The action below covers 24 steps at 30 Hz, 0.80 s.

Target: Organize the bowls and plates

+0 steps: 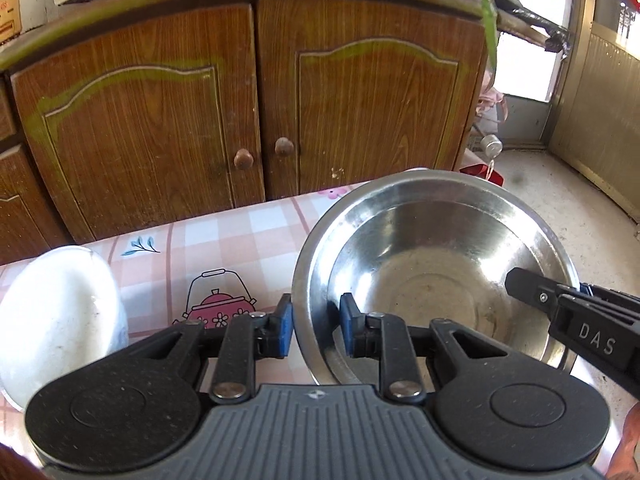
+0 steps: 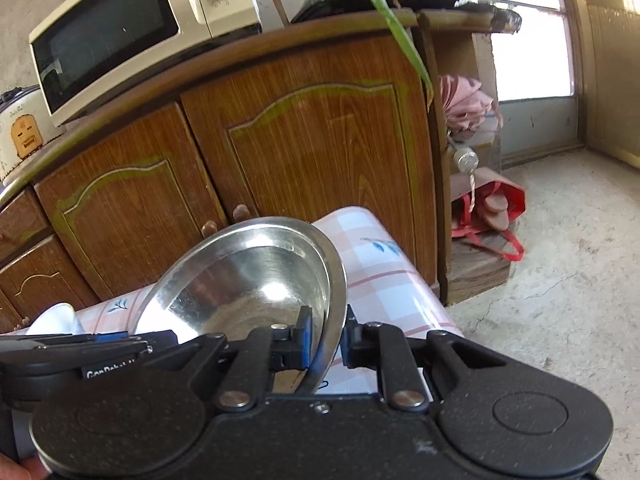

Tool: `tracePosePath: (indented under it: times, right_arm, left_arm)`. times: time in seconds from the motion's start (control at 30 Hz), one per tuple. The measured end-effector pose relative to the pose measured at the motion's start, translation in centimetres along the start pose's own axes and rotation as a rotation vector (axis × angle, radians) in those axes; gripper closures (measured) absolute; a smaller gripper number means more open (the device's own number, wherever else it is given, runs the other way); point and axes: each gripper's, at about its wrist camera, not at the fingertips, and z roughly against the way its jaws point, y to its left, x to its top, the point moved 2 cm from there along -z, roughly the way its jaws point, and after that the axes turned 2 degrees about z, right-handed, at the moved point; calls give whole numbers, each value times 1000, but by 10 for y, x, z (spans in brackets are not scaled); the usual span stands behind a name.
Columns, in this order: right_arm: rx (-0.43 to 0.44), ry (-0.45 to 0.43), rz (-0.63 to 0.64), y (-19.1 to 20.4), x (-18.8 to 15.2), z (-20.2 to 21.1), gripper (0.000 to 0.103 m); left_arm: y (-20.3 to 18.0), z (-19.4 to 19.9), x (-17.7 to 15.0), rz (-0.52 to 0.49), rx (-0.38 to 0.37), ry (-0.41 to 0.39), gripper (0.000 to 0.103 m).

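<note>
Claws (image 1: 316, 330) (image 2: 326, 340) clamped on steel bowl (image 1: 432, 280) rim, opposite sides.

A brown wood-grain cabinet (image 1: 248, 100) with two arched doors and round wooden knobs (image 1: 243, 159) stands behind a table covered in a pink-and-white checked oilcloth (image 1: 224, 236) printed with a pink kettle (image 1: 218, 300). On the cabinet top sits a cream microwave oven (image 2: 132, 28), with a white rice cooker (image 2: 22, 132) to its left. A long green leaf (image 2: 404, 36) droops over the cabinet's edge. Beside the cabinet, a red bag (image 2: 496, 208) rests near the cracked concrete floor (image 2: 560, 280).

Steel bowl (image 1: 432, 280) — glossy, scuffed
</note>
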Motion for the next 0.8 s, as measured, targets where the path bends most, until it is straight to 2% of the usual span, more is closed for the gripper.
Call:
tracePosePath:
  times: [0.47, 0.8]
  right_arm:
    - [-6, -66, -21, 5, 11, 84, 84]
    - [-2, -100, -30, 7, 5, 143, 84]
  left_arm:
    - [-15, 68, -9, 2, -14, -54, 78]
    - [-21, 114, -28, 5, -19, -67, 77]
